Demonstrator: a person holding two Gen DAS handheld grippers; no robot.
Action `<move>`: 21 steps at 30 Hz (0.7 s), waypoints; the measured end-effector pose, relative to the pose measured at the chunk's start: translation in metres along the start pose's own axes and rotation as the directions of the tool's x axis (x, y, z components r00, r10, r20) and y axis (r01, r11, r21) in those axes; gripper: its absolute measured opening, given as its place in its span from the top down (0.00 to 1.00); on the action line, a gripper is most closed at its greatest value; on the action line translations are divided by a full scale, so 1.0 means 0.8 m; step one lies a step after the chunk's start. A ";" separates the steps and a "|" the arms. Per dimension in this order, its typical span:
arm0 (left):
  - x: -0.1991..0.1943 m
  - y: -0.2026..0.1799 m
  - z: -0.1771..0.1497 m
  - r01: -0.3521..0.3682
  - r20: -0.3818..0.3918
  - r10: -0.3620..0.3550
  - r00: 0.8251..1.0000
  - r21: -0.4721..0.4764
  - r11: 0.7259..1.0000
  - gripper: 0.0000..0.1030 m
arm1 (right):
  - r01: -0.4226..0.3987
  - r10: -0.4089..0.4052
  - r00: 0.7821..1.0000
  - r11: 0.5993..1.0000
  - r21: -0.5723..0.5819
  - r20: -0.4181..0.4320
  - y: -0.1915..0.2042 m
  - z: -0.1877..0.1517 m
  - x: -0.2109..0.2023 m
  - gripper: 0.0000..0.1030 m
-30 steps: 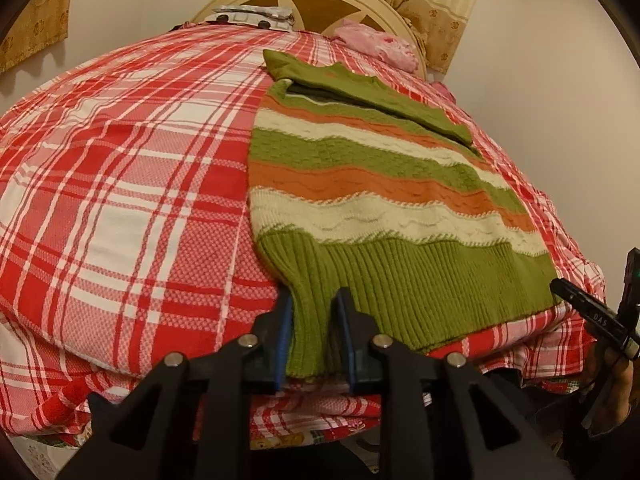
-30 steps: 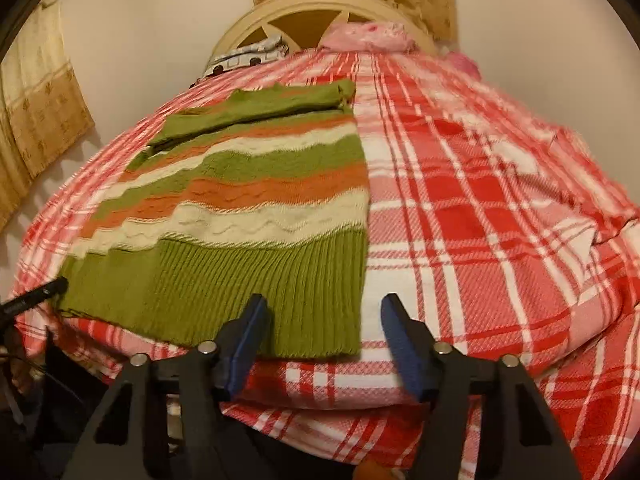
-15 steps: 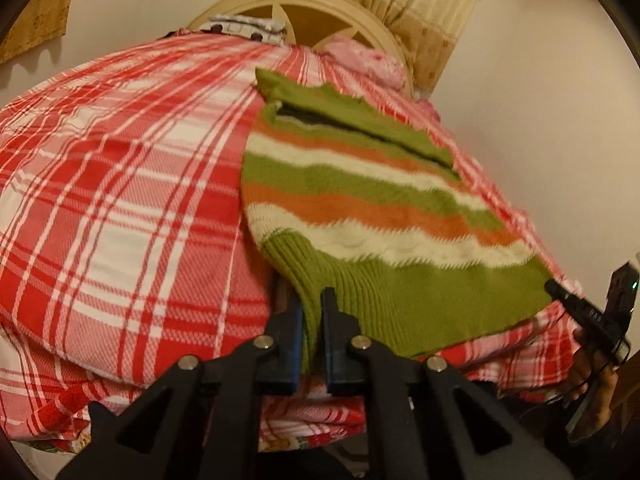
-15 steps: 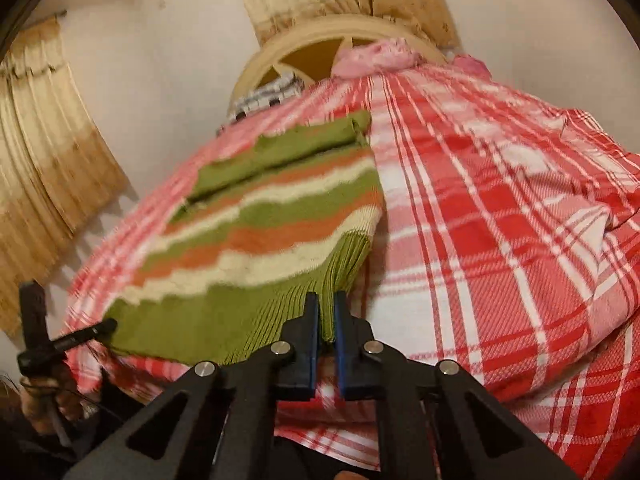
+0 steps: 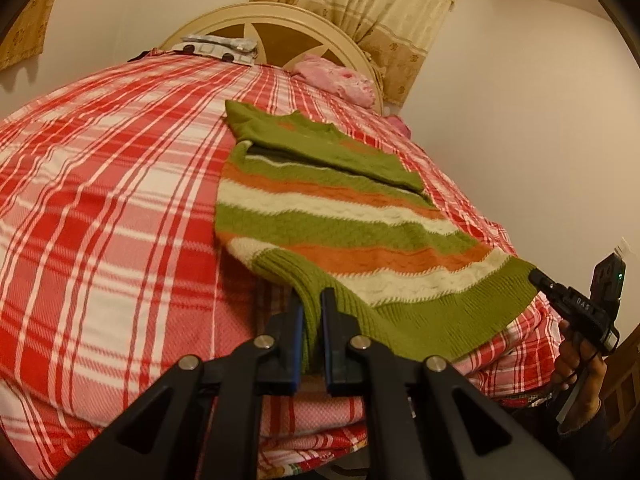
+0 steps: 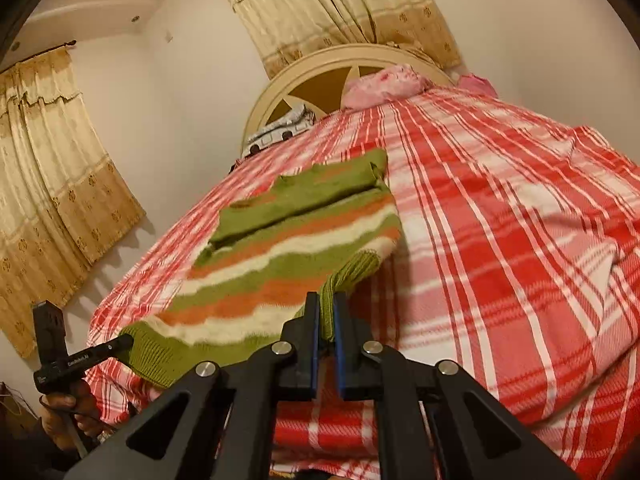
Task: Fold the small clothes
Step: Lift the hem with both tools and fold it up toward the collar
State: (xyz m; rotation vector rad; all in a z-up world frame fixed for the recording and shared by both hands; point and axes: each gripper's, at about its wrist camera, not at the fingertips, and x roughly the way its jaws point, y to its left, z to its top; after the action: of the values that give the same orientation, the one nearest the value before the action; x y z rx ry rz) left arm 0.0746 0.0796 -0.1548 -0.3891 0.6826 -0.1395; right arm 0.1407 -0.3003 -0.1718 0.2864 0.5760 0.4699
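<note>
Striped knit sweater (image 5: 332,216) lies lengthwise, neck toward headboard (image 5: 280,28)

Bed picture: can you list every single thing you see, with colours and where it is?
sweater: one, green with orange and cream stripes, flat on the bed, near hem lifted
blanket: one, red and white plaid, covering the bed
headboard: one, cream, far end
pink cloth: one, by the headboard
patterned pillow: one, white and dark, by the headboard
curtains: beige, on the walls
left gripper: black, pinching one hem corner
right gripper: black, pinching the other corner
</note>
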 end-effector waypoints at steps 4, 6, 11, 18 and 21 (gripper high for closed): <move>-0.003 0.003 0.018 0.006 0.027 -0.006 1.000 0.005 1.000 0.93 | -0.005 0.005 1.000 1.000 -0.004 0.020 0.006 0.014 -0.001 0.95; -0.003 0.005 0.028 0.007 0.040 -0.007 0.999 0.011 1.000 0.93 | -0.008 0.008 0.999 1.000 -0.004 0.033 0.009 0.022 -0.001 0.95; -0.001 0.005 0.049 0.004 0.065 -0.006 0.998 0.028 1.000 0.93 | -0.016 0.016 0.997 1.000 -0.001 0.077 0.016 0.047 0.002 0.95; 0.009 0.010 0.082 0.009 0.086 -0.012 0.996 0.031 0.999 0.93 | -0.015 0.017 0.996 0.999 -0.031 0.093 0.034 0.079 0.018 0.95; 0.014 0.012 0.098 0.012 0.095 -0.015 0.995 0.032 0.999 0.93 | -0.012 0.016 0.995 0.999 -0.037 0.100 0.038 0.094 0.024 0.95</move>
State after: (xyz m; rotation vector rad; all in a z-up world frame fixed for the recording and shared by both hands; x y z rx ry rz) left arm 0.1331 0.1092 -0.1099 -0.3680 0.5837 -0.1436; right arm 0.1878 -0.2744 -0.1086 0.2781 0.4671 0.4764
